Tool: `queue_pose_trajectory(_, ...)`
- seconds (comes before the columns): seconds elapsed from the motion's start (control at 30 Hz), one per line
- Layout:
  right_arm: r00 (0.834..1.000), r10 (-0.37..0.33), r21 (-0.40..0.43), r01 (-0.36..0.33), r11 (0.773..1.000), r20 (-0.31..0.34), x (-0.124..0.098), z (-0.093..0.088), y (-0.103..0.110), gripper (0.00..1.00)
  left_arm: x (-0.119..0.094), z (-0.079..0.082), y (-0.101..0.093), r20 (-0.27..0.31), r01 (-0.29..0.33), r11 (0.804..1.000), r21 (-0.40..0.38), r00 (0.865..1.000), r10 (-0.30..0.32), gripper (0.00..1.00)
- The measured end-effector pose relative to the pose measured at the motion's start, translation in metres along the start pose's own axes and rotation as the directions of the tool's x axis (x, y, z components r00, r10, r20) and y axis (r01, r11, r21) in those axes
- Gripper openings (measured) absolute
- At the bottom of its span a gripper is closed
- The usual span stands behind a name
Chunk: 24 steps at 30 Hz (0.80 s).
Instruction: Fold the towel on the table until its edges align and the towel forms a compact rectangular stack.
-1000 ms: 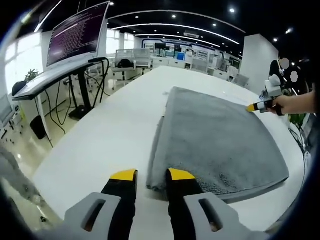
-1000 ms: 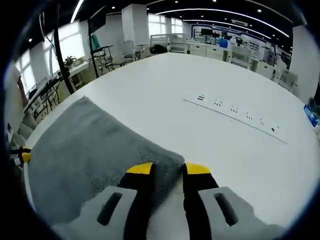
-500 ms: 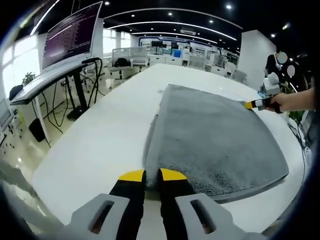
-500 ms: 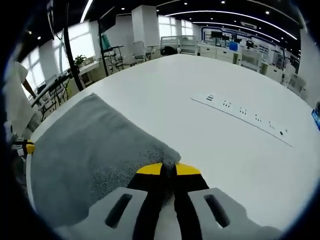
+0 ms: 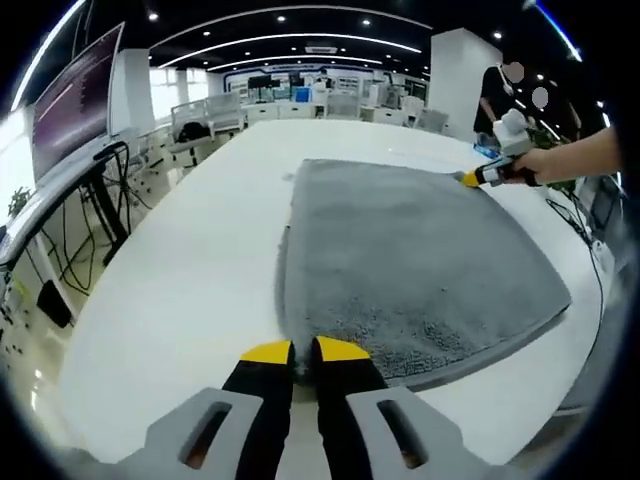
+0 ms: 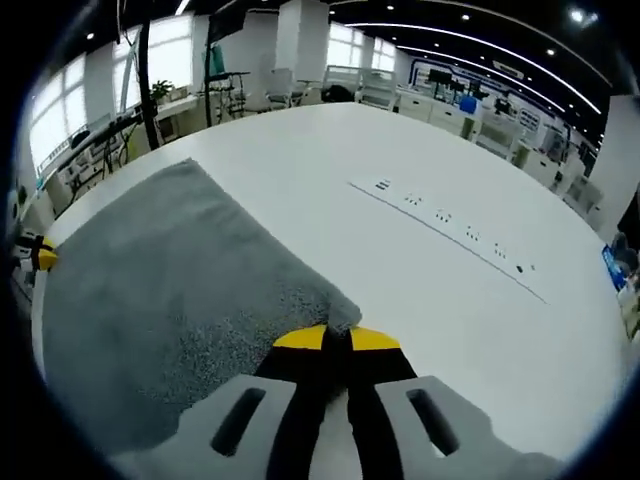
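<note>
The grey towel [image 5: 410, 250] is seen spread flat on the white table [image 5: 180, 290], well inside the table's edges, with a second layer visible along its left border in the left gripper view, which suggests 1 fold may already be in place. In that view the left gripper [image 5: 292, 351] is set at the towel's near corner, its yellow-tipped jaws drawn almost together with the towel's edge between them, so it is judged to be clamped on that corner. In the right gripper view the right gripper [image 6: 336, 339] is closed with its jaws pressed together on another corner of the towel [image 6: 170, 280], beside the bare table [image 6: 450, 300] and the row of recessed power sockets [image 6: 450, 232] beyond it. The same right gripper [image 5: 478, 177] is seen at the far-right corner of the towel in the left gripper view, held by a person's hand [image 5: 535, 165]. The step in hand is judged to be the grasp of 2 corners along 1 side ahead of a fold. The next move calls for both corners to be lifted together and carried across the towel to the opposite edge, with equal height and pace kept so that the edges align.
</note>
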State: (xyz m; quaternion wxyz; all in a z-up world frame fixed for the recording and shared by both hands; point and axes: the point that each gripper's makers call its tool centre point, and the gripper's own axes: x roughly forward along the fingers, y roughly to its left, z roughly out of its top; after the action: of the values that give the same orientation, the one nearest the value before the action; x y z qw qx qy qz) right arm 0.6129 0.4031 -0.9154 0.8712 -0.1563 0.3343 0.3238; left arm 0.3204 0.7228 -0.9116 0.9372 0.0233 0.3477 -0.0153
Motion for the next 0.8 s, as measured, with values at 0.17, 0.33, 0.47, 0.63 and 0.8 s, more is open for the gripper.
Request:
queue_pose_trajectory(0.17,0.999,-0.034,0.011,0.034,0.999,-0.010,-0.015,-0.016,-0.026,0.04,0.008,0.005,-0.027,-0.013,0.052,0.997,0.062,0.999,-0.051,0.07)
queue_pose_trajectory(0.33,0.997,-0.070,0.041,0.070,0.997,-0.016,-0.028,-0.033,-0.058,0.04,0.009,0.013,-0.070,-0.030,0.121,0.986,0.117,0.993,-0.118,0.07)
queue_pose_trajectory(0.47,0.994,-0.110,0.095,0.111,0.989,-0.015,-0.048,-0.045,-0.070,0.04,0.009,0.016,-0.101,-0.044,0.168,0.970,0.175,0.986,-0.163,0.07)
queue_pose_trajectory(0.63,0.991,-0.137,0.139,0.136,0.981,-0.008,-0.069,-0.060,-0.083,0.04,0.010,0.016,-0.129,-0.051,0.198,0.964,0.180,0.980,-0.192,0.07)
queue_pose_trajectory(0.8,0.988,-0.151,0.114,0.152,0.982,-0.023,-0.084,-0.070,-0.102,0.04,0.011,0.017,-0.157,-0.059,0.224,0.949,0.220,0.975,-0.216,0.07)
